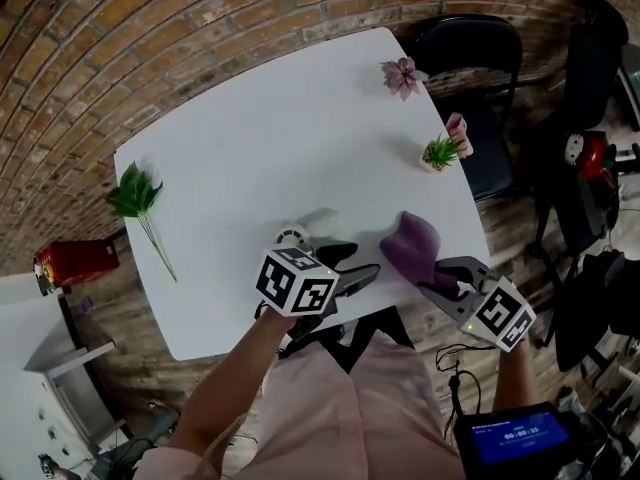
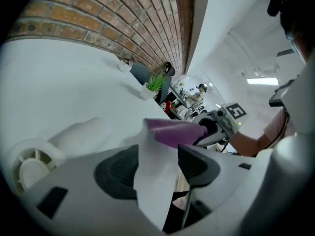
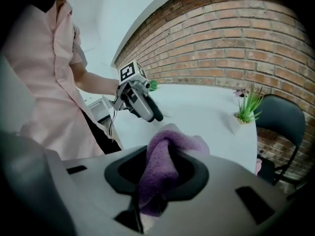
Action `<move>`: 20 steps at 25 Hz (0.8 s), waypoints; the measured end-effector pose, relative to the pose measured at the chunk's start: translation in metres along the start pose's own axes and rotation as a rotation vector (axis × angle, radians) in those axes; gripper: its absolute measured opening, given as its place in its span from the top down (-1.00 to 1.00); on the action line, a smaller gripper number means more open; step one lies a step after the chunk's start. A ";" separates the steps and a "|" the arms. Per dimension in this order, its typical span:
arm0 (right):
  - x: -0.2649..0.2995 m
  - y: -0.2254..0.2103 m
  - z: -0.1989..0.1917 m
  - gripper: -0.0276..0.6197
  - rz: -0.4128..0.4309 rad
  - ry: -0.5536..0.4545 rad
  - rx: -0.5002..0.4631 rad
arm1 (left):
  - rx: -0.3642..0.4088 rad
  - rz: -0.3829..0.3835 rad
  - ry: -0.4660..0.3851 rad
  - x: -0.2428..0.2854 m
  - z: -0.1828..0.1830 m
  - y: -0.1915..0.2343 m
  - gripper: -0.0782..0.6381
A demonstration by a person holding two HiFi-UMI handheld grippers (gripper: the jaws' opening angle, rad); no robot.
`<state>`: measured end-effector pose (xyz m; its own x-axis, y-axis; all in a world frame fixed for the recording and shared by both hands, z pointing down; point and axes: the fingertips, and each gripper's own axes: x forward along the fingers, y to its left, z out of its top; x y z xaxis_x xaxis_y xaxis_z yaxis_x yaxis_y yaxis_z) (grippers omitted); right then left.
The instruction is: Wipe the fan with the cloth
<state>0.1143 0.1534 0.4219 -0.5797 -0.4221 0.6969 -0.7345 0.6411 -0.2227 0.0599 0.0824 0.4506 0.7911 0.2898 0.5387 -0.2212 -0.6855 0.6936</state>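
Note:
A small white fan (image 1: 293, 236) lies on the white table (image 1: 250, 138) near its front edge; in the left gripper view the fan (image 2: 30, 166) shows at the lower left, beside my jaws. My left gripper (image 1: 355, 265) hovers just in front of it, pointing right, and is open with only the table showing between its pads (image 2: 157, 166). My right gripper (image 1: 432, 273) is shut on a purple cloth (image 1: 411, 244), which bunches up between its jaws (image 3: 158, 173) and stands out past them. The cloth (image 2: 174, 132) hangs just ahead of the left gripper's tips, apart from the fan.
A green leafy sprig (image 1: 136, 198) lies at the table's left. A small potted plant (image 1: 438, 153) and a pink flower (image 1: 403, 75) stand toward the far right edge. A black chair (image 1: 470, 58) is behind the table and a red box (image 1: 75, 261) is on the floor at left.

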 end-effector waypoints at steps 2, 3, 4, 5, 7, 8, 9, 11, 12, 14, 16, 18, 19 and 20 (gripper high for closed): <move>0.000 -0.002 0.015 0.62 -0.015 -0.039 -0.019 | 0.016 -0.004 -0.018 -0.010 -0.001 -0.008 0.07; 0.003 -0.005 0.021 0.61 -0.044 -0.047 -0.042 | 0.022 -0.004 -0.029 -0.018 -0.001 -0.012 0.07; 0.008 -0.008 0.024 0.60 -0.083 -0.040 -0.077 | 0.030 -0.002 -0.042 -0.028 -0.002 -0.016 0.08; 0.016 -0.011 0.024 0.59 -0.125 -0.016 -0.123 | 0.039 0.000 -0.057 -0.038 -0.003 -0.020 0.09; 0.037 -0.015 0.013 0.56 -0.186 0.064 -0.211 | 0.058 0.010 -0.094 -0.056 -0.003 -0.026 0.11; 0.047 -0.017 0.005 0.55 -0.202 0.106 -0.241 | 0.067 0.020 -0.114 -0.064 -0.001 -0.028 0.12; 0.057 -0.018 -0.003 0.54 -0.211 0.144 -0.260 | 0.076 0.034 -0.133 -0.071 0.002 -0.028 0.14; 0.069 -0.019 -0.014 0.48 -0.211 0.190 -0.256 | 0.101 0.077 -0.170 -0.083 0.009 -0.025 0.19; 0.071 -0.019 -0.016 0.42 -0.202 0.194 -0.227 | 0.114 0.099 -0.185 -0.088 0.013 -0.022 0.20; 0.068 -0.018 -0.013 0.21 -0.175 0.190 -0.154 | 0.133 0.130 -0.209 -0.095 0.019 -0.017 0.22; 0.056 -0.016 -0.004 0.10 -0.158 0.185 -0.123 | 0.141 0.143 -0.229 -0.101 0.023 -0.014 0.23; 0.039 -0.016 0.012 0.07 -0.153 0.157 -0.121 | 0.162 0.164 -0.243 -0.107 0.026 -0.012 0.23; 0.032 -0.016 0.022 0.03 -0.147 0.137 -0.128 | 0.185 0.185 -0.246 -0.111 0.027 -0.010 0.23; 0.028 -0.016 0.030 -0.05 -0.138 0.124 -0.142 | 0.216 0.213 -0.246 -0.115 0.029 -0.008 0.23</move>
<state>0.0986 0.1118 0.4245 -0.4230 -0.4354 0.7947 -0.7415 0.6704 -0.0274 -0.0133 0.0352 0.3695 0.8595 -0.0247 0.5106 -0.2903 -0.8457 0.4477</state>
